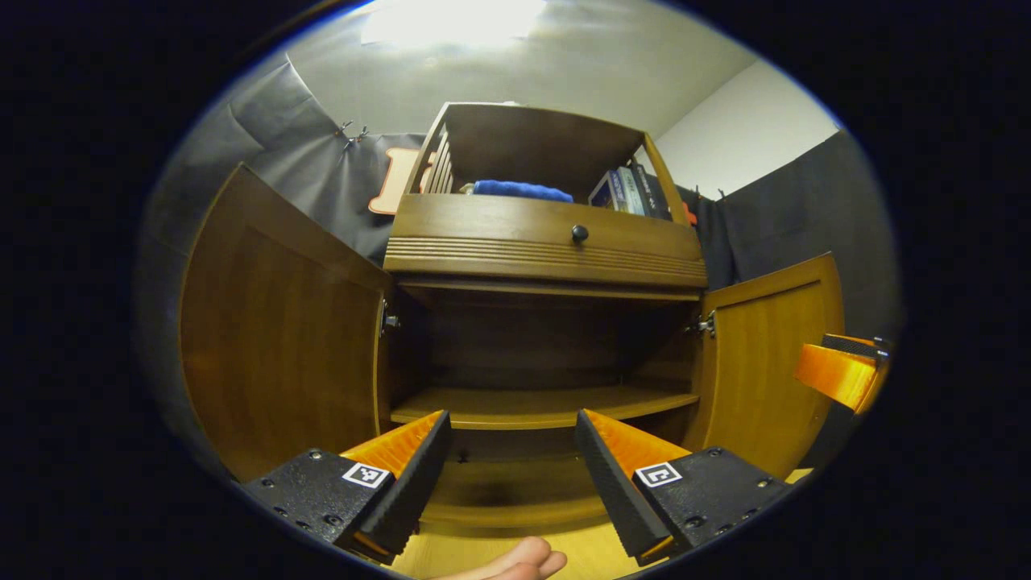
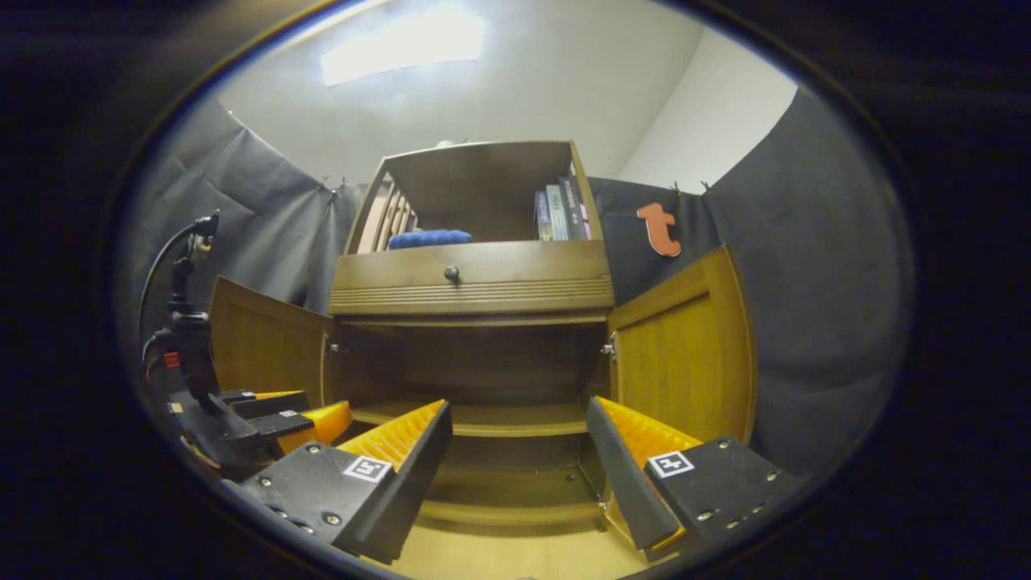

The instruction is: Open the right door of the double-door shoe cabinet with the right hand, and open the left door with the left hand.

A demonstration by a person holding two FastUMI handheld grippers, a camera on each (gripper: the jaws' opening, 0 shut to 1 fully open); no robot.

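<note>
Both doors of the shoe cabinet (image 1: 532, 338) already stand swung wide, the left door (image 1: 282, 338) and right door (image 2: 685, 362) flanking my spread, empty fingers, so drifting sideways could knock one back shut.

1. The shoe cabinet (image 1: 548, 258) is dark brown wood, with fine grooved lines under the drawer front.
2. Its left door (image 1: 282, 338) and right door (image 1: 765, 362) show a warmer orange-brown inner face.
3. The drawer knob (image 1: 579, 234) is black.
4. The folded cloth (image 1: 522, 191) on the top shelf is blue.
5. The floor (image 1: 588, 556) is pale yellow wood.
</note>
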